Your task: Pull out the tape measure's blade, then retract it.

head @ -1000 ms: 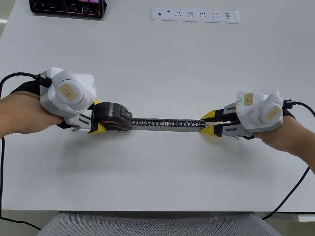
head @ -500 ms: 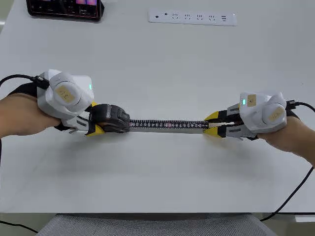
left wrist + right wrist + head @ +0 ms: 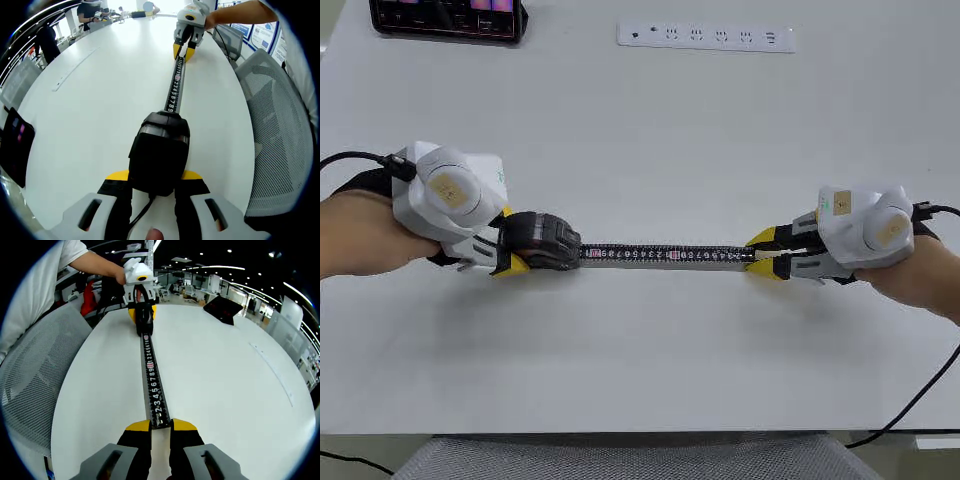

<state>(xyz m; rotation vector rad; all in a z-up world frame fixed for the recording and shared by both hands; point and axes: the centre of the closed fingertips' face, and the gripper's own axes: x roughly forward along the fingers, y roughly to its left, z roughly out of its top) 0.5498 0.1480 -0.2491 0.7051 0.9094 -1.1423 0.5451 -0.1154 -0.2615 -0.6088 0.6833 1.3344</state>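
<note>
Tape measure (image 3: 545,240) with its blade (image 3: 670,254) drawn out across the bench (image 3: 640,130).
Your left tongs (image 3: 510,248) clamped the tape measure at 9 o'clock. Your right tongs (image 3: 765,253), at 3 o'clock, pinched the blade's tip, and the blade ran straight between them.

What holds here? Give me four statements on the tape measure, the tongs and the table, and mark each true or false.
1. The left tongs are shut on the tape measure's case. True.
2. The blade is fully wound back into the case. False: it stretches out of the case across the table to the right tongs.
3. The right tongs are shut on the blade's free end. True.
4. The power strip lies between the two tongs. False: it lies at the table's far side, well beyond the blade.
</note>
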